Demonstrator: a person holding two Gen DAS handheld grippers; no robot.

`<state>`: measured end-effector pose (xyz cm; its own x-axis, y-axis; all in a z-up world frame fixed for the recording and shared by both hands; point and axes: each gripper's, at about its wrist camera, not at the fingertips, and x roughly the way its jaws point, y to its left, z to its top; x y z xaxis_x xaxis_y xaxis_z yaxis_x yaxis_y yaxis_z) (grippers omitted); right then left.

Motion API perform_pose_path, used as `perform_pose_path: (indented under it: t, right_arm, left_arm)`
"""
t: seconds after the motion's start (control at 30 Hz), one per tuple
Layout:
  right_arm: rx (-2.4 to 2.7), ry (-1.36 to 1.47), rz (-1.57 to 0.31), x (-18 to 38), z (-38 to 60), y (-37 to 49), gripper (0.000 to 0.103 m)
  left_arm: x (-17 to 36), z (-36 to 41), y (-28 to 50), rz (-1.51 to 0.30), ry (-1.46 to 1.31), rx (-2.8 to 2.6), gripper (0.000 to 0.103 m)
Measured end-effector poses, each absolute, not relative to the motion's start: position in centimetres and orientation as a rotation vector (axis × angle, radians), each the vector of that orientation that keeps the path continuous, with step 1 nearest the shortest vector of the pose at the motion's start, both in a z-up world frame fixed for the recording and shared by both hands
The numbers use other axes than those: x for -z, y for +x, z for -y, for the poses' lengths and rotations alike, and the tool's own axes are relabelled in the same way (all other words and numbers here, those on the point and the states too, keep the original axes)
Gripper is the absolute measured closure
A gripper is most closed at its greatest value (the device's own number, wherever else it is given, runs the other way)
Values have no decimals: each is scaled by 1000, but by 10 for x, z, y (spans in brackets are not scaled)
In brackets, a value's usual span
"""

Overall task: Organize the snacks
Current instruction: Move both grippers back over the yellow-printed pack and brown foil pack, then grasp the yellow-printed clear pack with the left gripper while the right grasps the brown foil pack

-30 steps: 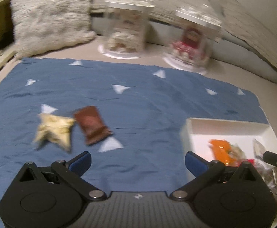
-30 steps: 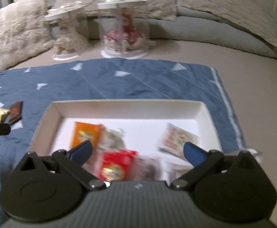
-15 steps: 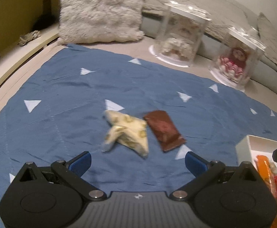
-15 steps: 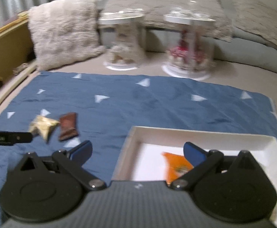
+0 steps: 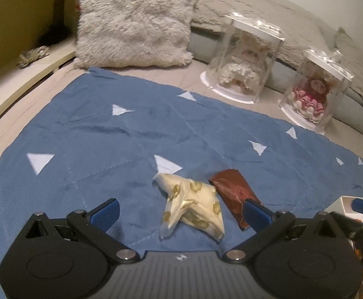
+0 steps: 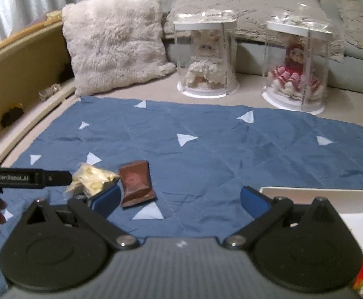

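Observation:
A cream snack packet with gold prints (image 5: pixel 192 205) lies on the blue cloth (image 5: pixel 131 134), and a brown snack packet (image 5: pixel 235 194) lies just right of it. My left gripper (image 5: pixel 181 210) is open, with the cream packet between its blue fingers. In the right wrist view the cream packet (image 6: pixel 91 178) and the brown packet (image 6: pixel 136 183) lie ahead and left. My right gripper (image 6: pixel 180 196) is open and holds nothing. The left gripper's black body (image 6: pixel 27 178) reaches in from the left edge. The white tray's rim (image 6: pixel 318 191) is at the lower right.
Two clear display cases with dolls (image 6: pixel 206 57) (image 6: pixel 297 64) stand behind the cloth. A fluffy cushion (image 6: pixel 114 39) sits at the back left, beside a wooden bed edge (image 6: pixel 19 57). Grey pillows line the back. The tray corner (image 5: pixel 341 203) shows in the left wrist view.
Both grippers have swung left, away from the tray. The left gripper has closed in on the cream packet, which now lies between its fingers. The right gripper now faces the two packets.

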<state>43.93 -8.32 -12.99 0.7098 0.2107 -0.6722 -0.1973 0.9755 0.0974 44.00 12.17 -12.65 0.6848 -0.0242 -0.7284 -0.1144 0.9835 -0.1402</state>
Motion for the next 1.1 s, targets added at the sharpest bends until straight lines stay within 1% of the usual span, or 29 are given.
perform_pose_path:
  t: [0.07,0.13,0.2,0.23,0.27,0.33,0.47,0.5,0.57,0.63,0.7,0.77,0.8,0.93,1.1]
  right_arm:
    - [-262,-2,-742,136,78,441,2]
    - [-292,-26,-743,141,73,441,10]
    - [-313,-44,-736,146,68,442,17]
    - [-316,-41,-737,148,67,443,19]
    - [-314,-31,-737,150,68,444,19]
    - [-310,-13,-739,153,68,444,19]
    - [-322,-18,-733,156,67,442,21]
    - [-326,-19,-730,156,67,442,22]
    - [-333,-17,-725,156,67,442,22]
    - [-337,-13,-726,157,66,444,22]
    - [-338,-12,-736,162,65,447,23]
    - [-340,-32,-746,165,61,449,25]
    - [-342,-44,-746,167,59,450,25]
    - [-355,-102,-735,172,48,459,25]
    - [-361,-140,-732,183,24,477,25]
  left_arm:
    - [128,-119,443,-795,-156,-35,0]
    - [128,-114,446,-786,-134,-13,0]
    - [130,-107,452,-793,-101,13,1]
    - [132,-104,455,-800,-82,16,1]
    - [135,-99,458,-813,-58,11,2]
    - [142,-93,464,-834,-26,-6,7]
    - [159,-87,474,-857,-2,-26,8]
    - [162,-86,476,-864,0,-29,10]
    - [167,-84,478,-872,7,-28,17]
    - [169,-85,479,-883,14,-20,30]
    - [167,-88,479,-896,31,-13,38]
    - [162,-93,475,-899,74,11,41]
    - [158,-96,473,-891,93,22,45]
    - [152,-113,462,-903,118,64,47]
    - [155,-126,452,-907,121,131,46]
